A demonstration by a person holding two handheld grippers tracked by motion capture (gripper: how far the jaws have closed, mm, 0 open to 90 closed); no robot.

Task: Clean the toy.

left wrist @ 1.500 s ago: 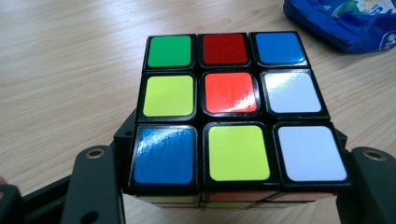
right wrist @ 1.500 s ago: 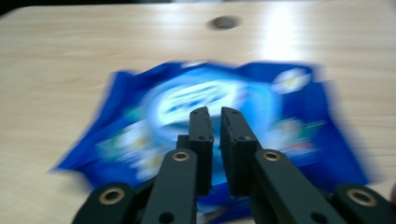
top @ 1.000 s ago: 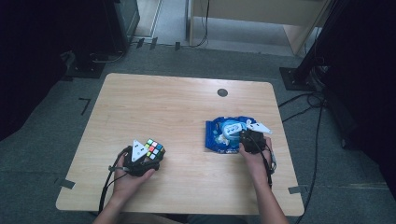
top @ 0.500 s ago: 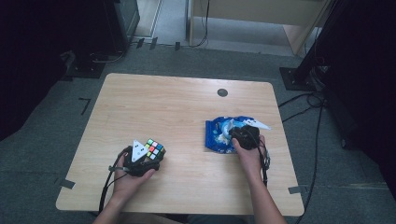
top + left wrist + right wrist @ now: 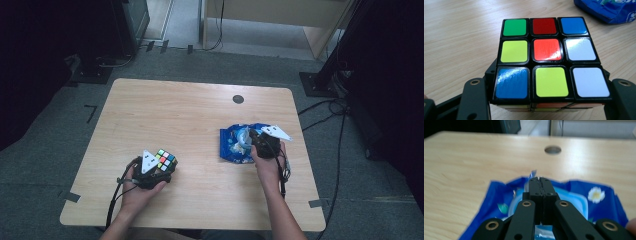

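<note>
2 claws: cube (image 5: 549, 60) held, packet (image 5: 599, 195) pinched.

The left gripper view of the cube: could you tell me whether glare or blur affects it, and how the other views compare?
Left gripper view: the cube is sharp, with glare streaks on its blue and white stickers; the blue packet behind is slightly soft. Right gripper view: the hand-held gripper looks soft up close, and light washes out the far table. High view: the surroundings are dark.

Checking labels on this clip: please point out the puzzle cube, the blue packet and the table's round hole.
Puzzle cube (image 5: 548, 49), left gripper view, centre red sticker.
Blue packet (image 5: 599, 202), right gripper view, blue wrapper near the daisy.
Round hole (image 5: 238, 99), high view, its dark middle.
</note>
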